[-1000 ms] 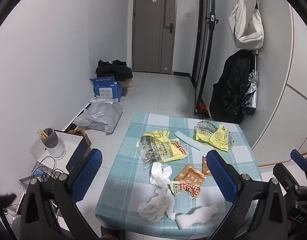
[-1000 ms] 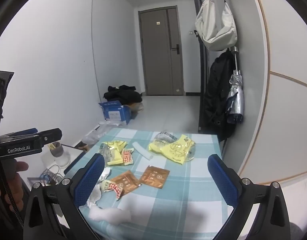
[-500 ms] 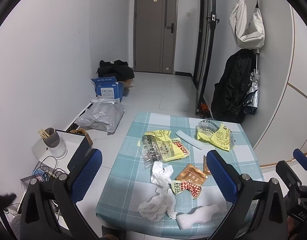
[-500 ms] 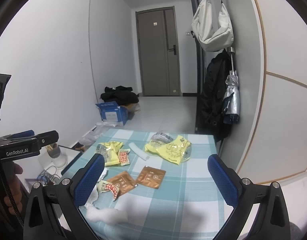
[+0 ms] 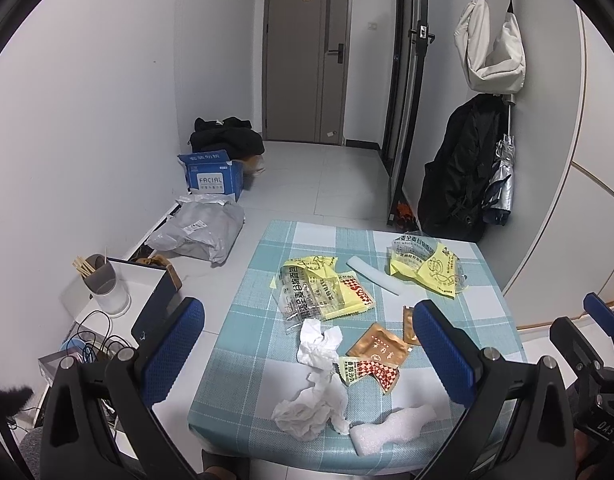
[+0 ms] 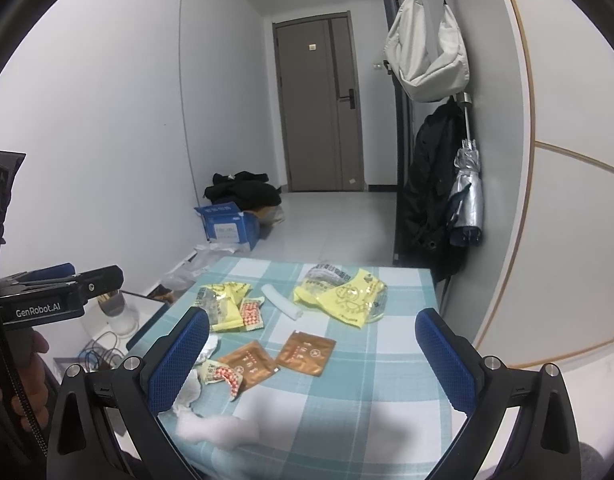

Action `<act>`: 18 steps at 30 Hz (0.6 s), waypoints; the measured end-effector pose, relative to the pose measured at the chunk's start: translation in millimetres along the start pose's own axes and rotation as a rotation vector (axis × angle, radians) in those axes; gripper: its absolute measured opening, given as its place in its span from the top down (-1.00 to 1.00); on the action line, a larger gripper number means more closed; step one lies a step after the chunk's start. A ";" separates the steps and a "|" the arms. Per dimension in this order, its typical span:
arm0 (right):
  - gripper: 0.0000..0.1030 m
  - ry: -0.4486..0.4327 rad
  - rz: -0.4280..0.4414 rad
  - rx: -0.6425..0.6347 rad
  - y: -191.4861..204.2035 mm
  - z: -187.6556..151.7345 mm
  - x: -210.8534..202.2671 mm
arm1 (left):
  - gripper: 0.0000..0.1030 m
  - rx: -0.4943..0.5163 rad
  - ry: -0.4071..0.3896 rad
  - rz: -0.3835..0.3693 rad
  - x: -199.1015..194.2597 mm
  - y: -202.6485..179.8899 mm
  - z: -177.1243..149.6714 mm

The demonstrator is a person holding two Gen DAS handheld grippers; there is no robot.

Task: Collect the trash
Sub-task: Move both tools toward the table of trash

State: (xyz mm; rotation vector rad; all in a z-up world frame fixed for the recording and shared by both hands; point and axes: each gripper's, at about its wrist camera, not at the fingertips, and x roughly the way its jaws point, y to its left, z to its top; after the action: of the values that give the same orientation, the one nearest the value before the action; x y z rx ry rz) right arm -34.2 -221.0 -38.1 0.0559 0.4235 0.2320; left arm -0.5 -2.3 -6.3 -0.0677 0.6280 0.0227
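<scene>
The left claw (image 5: 307,356) and the right claw (image 6: 312,356) both hang above the near edge of the tabletop (image 5: 243,316), each with its blue fingers spread wide and nothing between them. The trash lies scattered over the checked cloth. Nearest the edge sit a lump of white foam (image 5: 391,428) and a crumpled tissue (image 5: 313,400), with a second tissue (image 5: 319,340) just behind it. Beside them lie a red-checked sachet (image 5: 369,372) touching a brown sachet (image 5: 377,348), and another brown sachet (image 6: 306,353) a little to the right. Farther back, a yellow wrapper (image 5: 315,288) rests left of a white foam strip (image 5: 373,276), and a second yellow wrapper (image 5: 427,268) sits at the far right. Nothing stands between the claws and the trash. To the left of the tabletop a cup with sticks (image 5: 103,284) stands on a low white box (image 5: 143,284) among cables. On the floor beyond are a grey mail bag (image 5: 199,232), a blue carton (image 5: 213,176) and a black heap of clothes (image 5: 227,140). On the right wall hang a pale bag (image 5: 491,48), a black coat (image 5: 459,172) and a folded umbrella (image 5: 503,176).
</scene>
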 end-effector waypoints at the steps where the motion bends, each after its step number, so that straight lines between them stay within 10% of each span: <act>1: -1.00 0.000 -0.001 0.000 -0.1 -0.2 0.2 | -0.98 0.002 0.002 -0.001 0.3 -0.3 -0.3; 18: -1.00 0.002 -0.014 0.000 -1.4 -0.5 -0.9 | -0.98 0.017 0.015 -0.024 0.3 -6.1 -1.5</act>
State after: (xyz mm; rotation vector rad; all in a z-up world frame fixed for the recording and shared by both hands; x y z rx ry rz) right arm -34.9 -222.6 -38.3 0.0528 0.4254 0.2187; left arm -0.9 -8.5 -7.3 -0.0592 0.6419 -0.0067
